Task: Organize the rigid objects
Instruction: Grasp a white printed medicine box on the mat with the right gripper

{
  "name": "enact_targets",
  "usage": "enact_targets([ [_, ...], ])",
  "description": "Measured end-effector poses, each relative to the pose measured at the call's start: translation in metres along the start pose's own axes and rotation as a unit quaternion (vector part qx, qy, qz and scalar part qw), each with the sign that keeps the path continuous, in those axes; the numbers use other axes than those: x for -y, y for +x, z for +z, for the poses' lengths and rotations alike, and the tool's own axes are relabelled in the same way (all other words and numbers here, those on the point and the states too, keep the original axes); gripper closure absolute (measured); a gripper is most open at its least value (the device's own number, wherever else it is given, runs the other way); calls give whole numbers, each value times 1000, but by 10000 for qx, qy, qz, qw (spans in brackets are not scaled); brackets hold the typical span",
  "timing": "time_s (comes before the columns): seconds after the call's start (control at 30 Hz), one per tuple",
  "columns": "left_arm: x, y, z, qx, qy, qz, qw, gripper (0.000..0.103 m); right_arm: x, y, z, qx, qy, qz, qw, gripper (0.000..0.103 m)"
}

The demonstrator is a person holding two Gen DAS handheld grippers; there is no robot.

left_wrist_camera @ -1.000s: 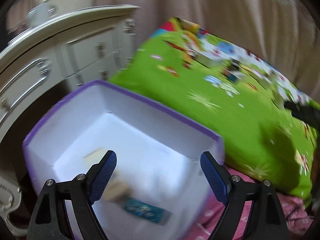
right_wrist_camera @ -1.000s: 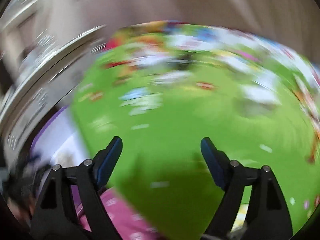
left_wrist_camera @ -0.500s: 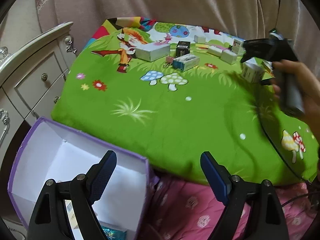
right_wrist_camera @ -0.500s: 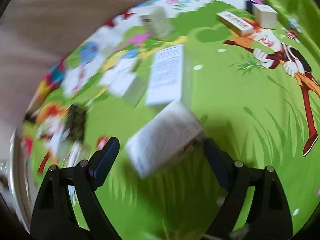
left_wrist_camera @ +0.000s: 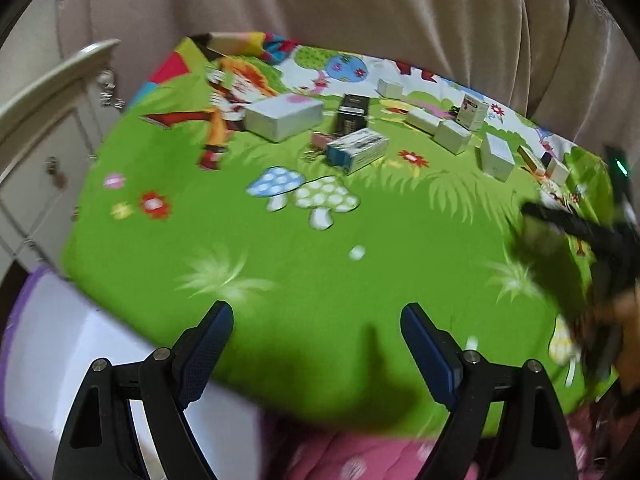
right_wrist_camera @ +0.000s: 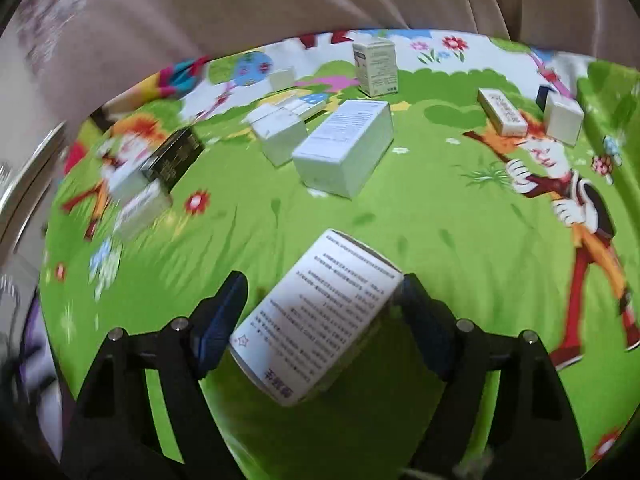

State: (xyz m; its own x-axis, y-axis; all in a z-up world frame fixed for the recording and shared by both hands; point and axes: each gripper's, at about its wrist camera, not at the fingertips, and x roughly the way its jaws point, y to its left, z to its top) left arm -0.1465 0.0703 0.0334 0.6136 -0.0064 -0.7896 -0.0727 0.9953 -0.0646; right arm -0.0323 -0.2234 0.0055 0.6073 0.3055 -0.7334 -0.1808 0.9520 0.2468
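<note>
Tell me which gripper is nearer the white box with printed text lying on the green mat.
Right. The right gripper straddles the white box with printed text, one pad on each side. The left gripper is empty, hanging over the mat's near edge by the purple-rimmed bin.

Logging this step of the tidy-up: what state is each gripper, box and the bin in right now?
Left gripper: open, empty.
Right gripper: jaws just closing around the white printed box, lying askew between them.
Large white box: lying flat.
Small labelled box: upright.
Purple bin: open-topped.
</note>
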Motion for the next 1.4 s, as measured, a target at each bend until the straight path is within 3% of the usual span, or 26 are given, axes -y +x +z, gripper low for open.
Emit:
enact_targets([
  [0.1, 14, 26, 17, -225, -52, -78, 9997, 16, 15, -4, -4, -163, -104, 1, 9998, 11],
  [0.33, 32, 52, 25, -462, 54, 58, 9989, 16, 13, -21, -5, -496, -491, -1199, 9903, 7],
  [0.43, 34, 49, 23, -382, 185, 79, 9991, 16, 32, -39, -16, -481, -168, -753, 9959, 7],
  [0.57, 33, 55, 23, -350, 200, 199, 9990, 15, 44, -44, -27, -423, 221, -547, 9974, 7],
  [0.73, 34, 60, 30, -293, 236, 157, 9992, 15, 16, -26, -21, -346, -191, -678, 9969, 7],
  [0.8, 32, 65, 36, -284, 241, 181, 9991, 14, 8, -16, -19, -320, -540, -890, 9940, 26],
  [0.87, 30, 72, 44, -301, 164, 211, 9992, 13, 6, -16, -21, -182, -686, -905, 9934, 60],
  [0.97, 30, 87, 64, -299, 129, 196, 9993, 12, 8, -17, -22, -152, -738, -872, 9933, 60],
  [1.13, 55, 123, 105, -340, 692, -88, 9970, 12, 6, -14, -24, -154, -813, -971, 9918, 60],
  [1.2, 63, 130, 115, -339, 817, -231, 9958, 18, 6, -15, -24, -157, -808, -969, 9919, 59],
  [1.27, 78, 126, 119, -403, 1011, -611, 9922, 49, 7, -17, -24, -162, -758, -916, 9928, 59],
  [1.3, 87, 120, 117, -465, 1079, -1047, 9875, 51, 8, -17, -24, -161, -751, -909, 9929, 59],
  [1.33, 93, 116, 114, -453, 1120, -1237, 9849, 51, 7, -17, -24, -163, -754, -912, 9928, 59],
  [1.4, 106, 106, 110, -270, 1319, -1098, 9848, 47, 8, -17, -23, -166, -760, -917, 9927, 59],
])
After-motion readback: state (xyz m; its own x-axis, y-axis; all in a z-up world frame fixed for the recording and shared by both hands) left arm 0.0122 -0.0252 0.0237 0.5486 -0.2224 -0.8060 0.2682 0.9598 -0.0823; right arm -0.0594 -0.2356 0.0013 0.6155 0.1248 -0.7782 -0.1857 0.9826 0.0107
